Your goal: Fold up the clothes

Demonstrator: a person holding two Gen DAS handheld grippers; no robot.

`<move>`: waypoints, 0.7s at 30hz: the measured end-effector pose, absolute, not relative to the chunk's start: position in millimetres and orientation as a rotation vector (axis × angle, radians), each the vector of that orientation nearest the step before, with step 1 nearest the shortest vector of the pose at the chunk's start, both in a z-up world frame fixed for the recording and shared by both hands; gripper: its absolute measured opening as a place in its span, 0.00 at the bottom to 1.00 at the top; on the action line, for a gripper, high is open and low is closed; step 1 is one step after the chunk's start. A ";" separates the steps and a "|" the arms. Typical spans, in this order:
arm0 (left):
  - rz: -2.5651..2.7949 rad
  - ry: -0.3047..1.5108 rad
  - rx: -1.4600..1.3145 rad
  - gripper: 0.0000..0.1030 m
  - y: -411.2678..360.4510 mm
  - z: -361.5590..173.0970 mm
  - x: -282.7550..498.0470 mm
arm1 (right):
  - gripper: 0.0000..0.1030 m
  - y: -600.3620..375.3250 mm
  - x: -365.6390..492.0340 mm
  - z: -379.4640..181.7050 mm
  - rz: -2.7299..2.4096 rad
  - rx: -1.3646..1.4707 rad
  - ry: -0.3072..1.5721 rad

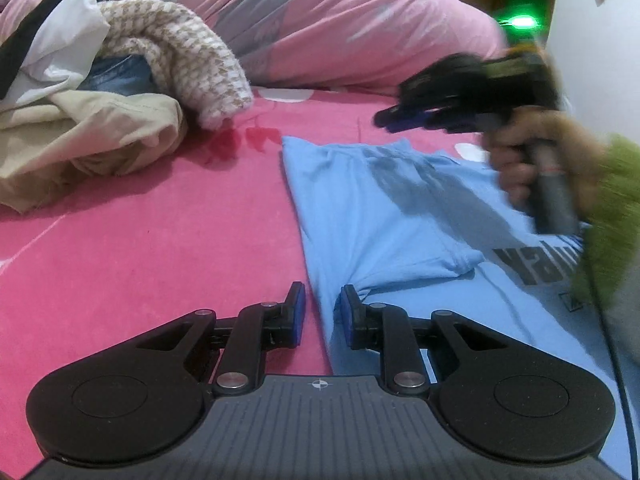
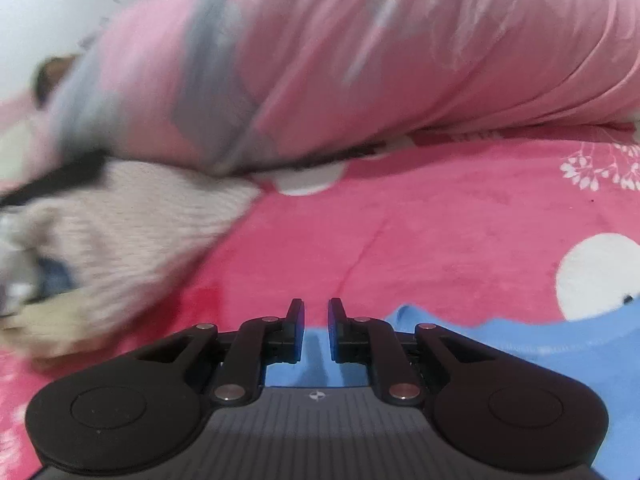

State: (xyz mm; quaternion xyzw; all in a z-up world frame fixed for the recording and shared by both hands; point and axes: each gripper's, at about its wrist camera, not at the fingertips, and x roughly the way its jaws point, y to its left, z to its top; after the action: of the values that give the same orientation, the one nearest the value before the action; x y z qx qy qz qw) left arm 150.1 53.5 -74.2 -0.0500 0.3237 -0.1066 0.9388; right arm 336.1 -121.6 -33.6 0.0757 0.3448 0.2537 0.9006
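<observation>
A light blue T-shirt (image 1: 400,216) with dark lettering lies partly folded on the pink bed sheet (image 1: 160,248). My left gripper (image 1: 322,300) is open and empty, its fingertips low over the shirt's left edge. My right gripper (image 1: 394,118) shows blurred in the left wrist view, held in a hand above the shirt's far part. In the right wrist view the right gripper (image 2: 316,312) has its jaws slightly apart and empty, above the blue shirt's (image 2: 500,344) far edge.
A pile of clothes (image 1: 100,92) lies at the back left: a beige knit sweater (image 2: 120,240), a tan garment, white, black and denim pieces. A pink and grey duvet (image 1: 320,12) is bunched along the back. A wall is at the right.
</observation>
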 end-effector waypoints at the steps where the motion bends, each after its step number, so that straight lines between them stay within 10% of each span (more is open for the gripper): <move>1: -0.220 0.663 -0.109 0.20 54.6 -74.0 150.7 | 0.12 -122.5 322.5 -29.6 0.558 0.139 0.719; 21: -0.250 0.716 -0.243 0.21 76.9 -72.3 156.6 | 0.13 -131.8 183.1 -58.3 0.665 -0.225 0.817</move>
State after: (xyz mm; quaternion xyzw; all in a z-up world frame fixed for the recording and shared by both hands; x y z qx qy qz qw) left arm 156.6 76.9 -72.3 -0.1184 0.3488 -0.1216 0.9217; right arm 183.1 -131.8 -58.3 -0.1072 0.3889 0.3167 0.8585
